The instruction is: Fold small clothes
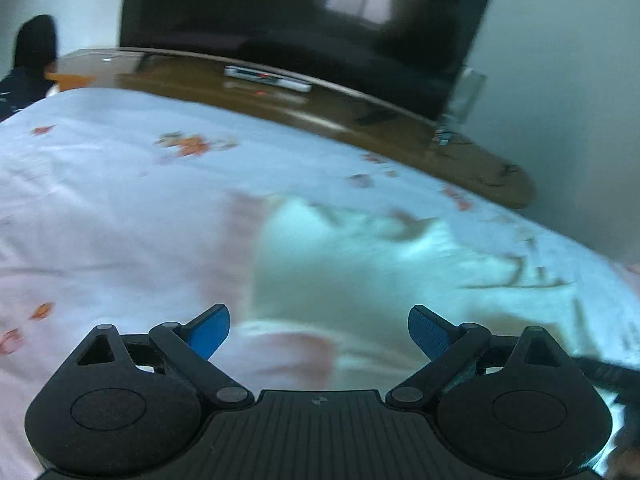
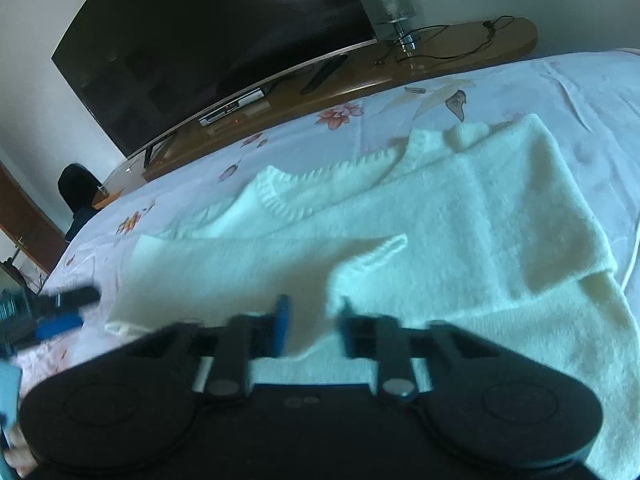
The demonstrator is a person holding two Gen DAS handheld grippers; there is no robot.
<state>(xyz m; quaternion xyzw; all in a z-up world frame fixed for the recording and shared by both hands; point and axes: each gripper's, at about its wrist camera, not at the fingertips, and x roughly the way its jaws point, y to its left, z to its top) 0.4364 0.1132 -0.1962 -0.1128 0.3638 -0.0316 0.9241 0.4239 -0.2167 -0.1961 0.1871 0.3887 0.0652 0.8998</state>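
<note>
A small cream knitted sweater (image 2: pixel 460 216) lies spread on a bed covered by a pale sheet printed with orange flowers (image 1: pixel 100 184), one sleeve already folded across its body. My left gripper (image 1: pixel 319 330) hangs just above the garment's near edge, its blue-padded fingers (image 1: pixel 210 330) spread wide and holding nothing. My right gripper (image 2: pixel 312 326) sits low over the sweater's hem; its fingers look drawn close together, with knit lying between them, but motion blur hides whether the pads actually pinch the fabric. A dark curved television (image 2: pixel 208 36) stands on a wooden shelf (image 2: pixel 440 64) beyond the bed. The risk I judge: if my right fingers catch only a thin fold, lifting could drag the soft knit and undo the folded sleeve.
</note>
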